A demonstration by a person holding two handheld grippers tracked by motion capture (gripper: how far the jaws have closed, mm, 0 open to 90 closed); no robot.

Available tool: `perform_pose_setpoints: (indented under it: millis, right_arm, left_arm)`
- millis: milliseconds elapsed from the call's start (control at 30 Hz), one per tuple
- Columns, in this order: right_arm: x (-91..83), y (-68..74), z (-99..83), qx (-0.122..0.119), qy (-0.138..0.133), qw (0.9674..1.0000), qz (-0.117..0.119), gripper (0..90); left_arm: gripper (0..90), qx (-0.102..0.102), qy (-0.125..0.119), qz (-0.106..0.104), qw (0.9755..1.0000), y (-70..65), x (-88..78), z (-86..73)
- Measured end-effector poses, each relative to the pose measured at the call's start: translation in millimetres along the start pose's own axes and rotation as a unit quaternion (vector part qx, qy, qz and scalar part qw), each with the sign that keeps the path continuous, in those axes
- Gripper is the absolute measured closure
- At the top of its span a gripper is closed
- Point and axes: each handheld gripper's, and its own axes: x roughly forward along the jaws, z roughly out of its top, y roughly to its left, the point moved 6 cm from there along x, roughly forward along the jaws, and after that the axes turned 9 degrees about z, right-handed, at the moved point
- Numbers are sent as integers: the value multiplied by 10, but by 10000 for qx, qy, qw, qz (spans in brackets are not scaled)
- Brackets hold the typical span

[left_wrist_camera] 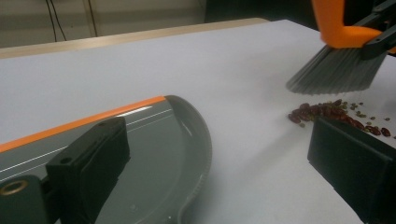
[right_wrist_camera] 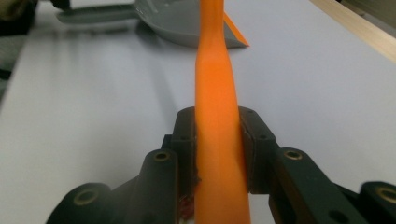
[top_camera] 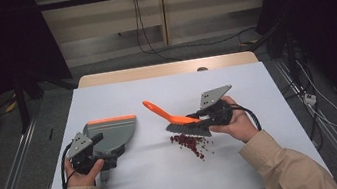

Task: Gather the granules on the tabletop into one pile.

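Observation:
A grey dustpan (top_camera: 114, 130) with an orange front lip lies on the left of the white table top (top_camera: 144, 184). My left gripper (top_camera: 105, 149) rests at its rear with the jaws wide apart. In the left gripper view one jaw stands over the dustpan (left_wrist_camera: 154, 154) and the other over bare table, so my left gripper (left_wrist_camera: 219, 154) grips nothing. My right gripper (top_camera: 200, 116) is shut on the orange handle of a brush (top_camera: 158, 110). Its grey bristles (top_camera: 189, 129) hang just above a small pile of red beans (top_camera: 191, 141). The right gripper view has the handle (right_wrist_camera: 217, 93) clamped between the pads of my right gripper (right_wrist_camera: 218, 126).
The beans (left_wrist_camera: 327, 114) lie right of the dustpan's rim, with the bristles (left_wrist_camera: 334, 70) above them. A wooden strip (top_camera: 168, 69) runs along the table's far edge. Cables (top_camera: 189, 46) trail across the floor beyond.

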Motion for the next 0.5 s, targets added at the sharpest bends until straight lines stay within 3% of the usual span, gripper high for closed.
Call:
perform_pose_setpoints:
  millis: [233,400,500]
  right_arm:
    - [30,267,-59,359,-126,9977,561,716]
    - [86,373,-141,864,-351,9911,953,716]
    - [167,419,-200,1135,-294,9858,1199,716]
  left_arm:
    - [54,-7,2,0,10000,4,3,-1]
    - [53,-3,24,-2,10000,-3,9,-5]
    - [53,10,29,-8,10000,-3,13,-6]
